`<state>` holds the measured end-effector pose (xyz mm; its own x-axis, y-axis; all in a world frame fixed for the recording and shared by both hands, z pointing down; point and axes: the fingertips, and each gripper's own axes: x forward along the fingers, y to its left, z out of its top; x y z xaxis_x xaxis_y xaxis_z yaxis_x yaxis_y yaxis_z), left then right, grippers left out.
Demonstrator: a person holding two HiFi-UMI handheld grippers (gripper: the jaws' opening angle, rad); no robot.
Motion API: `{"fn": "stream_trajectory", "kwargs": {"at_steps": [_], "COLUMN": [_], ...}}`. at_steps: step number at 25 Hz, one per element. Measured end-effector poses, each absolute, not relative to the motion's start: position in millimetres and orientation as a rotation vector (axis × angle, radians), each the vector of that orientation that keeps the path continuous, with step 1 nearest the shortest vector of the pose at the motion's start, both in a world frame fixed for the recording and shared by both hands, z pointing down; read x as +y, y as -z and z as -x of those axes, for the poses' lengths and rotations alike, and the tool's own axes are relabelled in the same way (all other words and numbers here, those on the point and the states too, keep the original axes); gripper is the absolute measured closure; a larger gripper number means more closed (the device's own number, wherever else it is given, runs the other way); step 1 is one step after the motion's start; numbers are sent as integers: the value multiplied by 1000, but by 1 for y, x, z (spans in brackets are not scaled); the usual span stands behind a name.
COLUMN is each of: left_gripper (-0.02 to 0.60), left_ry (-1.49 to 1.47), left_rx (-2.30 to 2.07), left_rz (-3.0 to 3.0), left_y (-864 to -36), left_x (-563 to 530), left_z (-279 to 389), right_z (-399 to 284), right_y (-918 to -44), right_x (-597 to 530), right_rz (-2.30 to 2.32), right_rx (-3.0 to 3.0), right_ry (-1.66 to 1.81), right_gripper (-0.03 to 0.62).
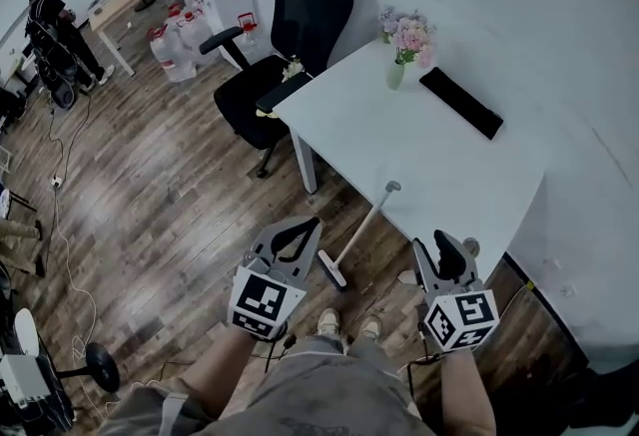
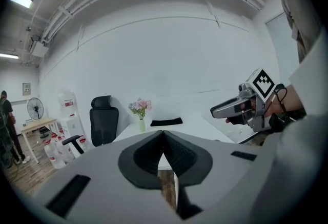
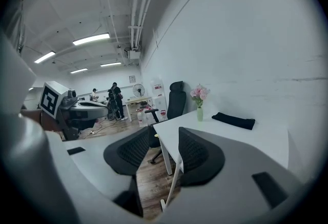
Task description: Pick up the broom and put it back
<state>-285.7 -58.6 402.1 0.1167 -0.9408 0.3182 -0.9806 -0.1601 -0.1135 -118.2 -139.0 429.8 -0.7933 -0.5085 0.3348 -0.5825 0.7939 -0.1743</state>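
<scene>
White from handle to head, the broom [image 1: 359, 229] leans against the near edge of the white table [image 1: 419, 155], close to that table's near left corner. Its head rests on the wood-plank floor [image 1: 180, 195] and its handle top touches the table's rim. In the head view it stands between the two hand-held grippers, a little beyond their tips and touched by neither. The left gripper [image 1: 305, 229] hovers over the floor to the broom's left with its jaws brought together at the tips and nothing between them, as the left gripper view shows. The right gripper [image 1: 441, 246] hovers by the table's near edge to the broom's right. In the right gripper view its jaws stand apart and empty, with the broom's handle showing past the gap between them. At the table's far edge stand a vase of pink flowers [image 1: 397, 73] and, beside it, a flat black thing [image 1: 461, 103]. A black office chair [image 1: 300, 25] sits at the table's left side.
</scene>
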Motion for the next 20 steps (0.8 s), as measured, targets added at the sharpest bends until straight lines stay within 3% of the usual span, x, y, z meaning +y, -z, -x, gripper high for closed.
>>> {"fn": "stream_trajectory", "kwargs": {"at_steps": [20], "left_gripper": [565], "left_ry": [-575], "left_rx": [-1952], "left_rz": [-2099], "left_y": [-459], "left_x": [-120], "left_z": [314], "right_z": [186], "right_y": [-526], "right_x": [-215], "right_rz": [-687], "right_rx": [-2621], "right_ry": [-551], "right_gripper": [373]}}
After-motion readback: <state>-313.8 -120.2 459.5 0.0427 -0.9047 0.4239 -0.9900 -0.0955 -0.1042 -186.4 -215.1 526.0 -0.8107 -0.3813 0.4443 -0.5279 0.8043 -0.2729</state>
